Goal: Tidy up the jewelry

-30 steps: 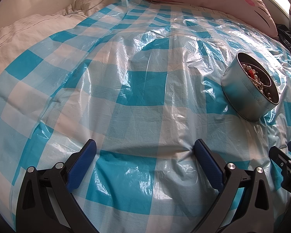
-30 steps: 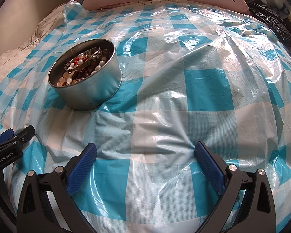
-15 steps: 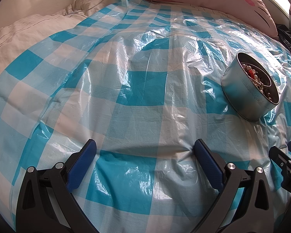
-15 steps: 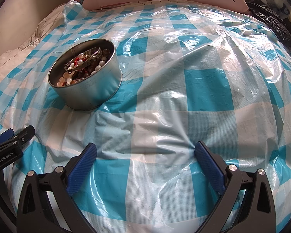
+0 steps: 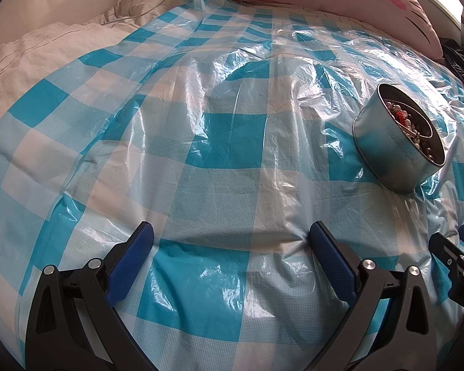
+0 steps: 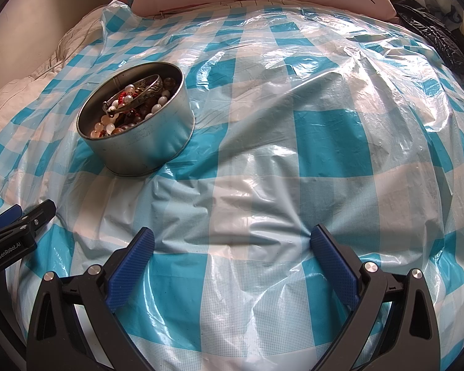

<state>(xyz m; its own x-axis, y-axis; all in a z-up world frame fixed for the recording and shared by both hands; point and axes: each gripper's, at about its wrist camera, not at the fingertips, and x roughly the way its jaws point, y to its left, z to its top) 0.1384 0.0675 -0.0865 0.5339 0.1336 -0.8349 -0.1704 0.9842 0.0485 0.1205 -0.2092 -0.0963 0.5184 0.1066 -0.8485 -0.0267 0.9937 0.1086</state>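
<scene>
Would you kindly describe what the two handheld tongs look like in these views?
Both the left tongs and right tongs share one design: black plastic frames with triangular cut-outs and silver pivot bolts, carrying two fingers faced with blue dotted-texture pads. White "GenRobot.AI" lettering marks the left one's side in the right wrist view. No cables or sleeves are visible.

Both grippers are just hanging low, side by side. The left gripper [image 5: 231, 238] has its blue-padded fingers [image 5: 130, 266] spread wide with nothing between them. Same deal with the right gripper [image 6: 232, 238], jaws wide apart and empty. Each one peeks into the edge of the other's view, so they're pretty near each other.
</scene>
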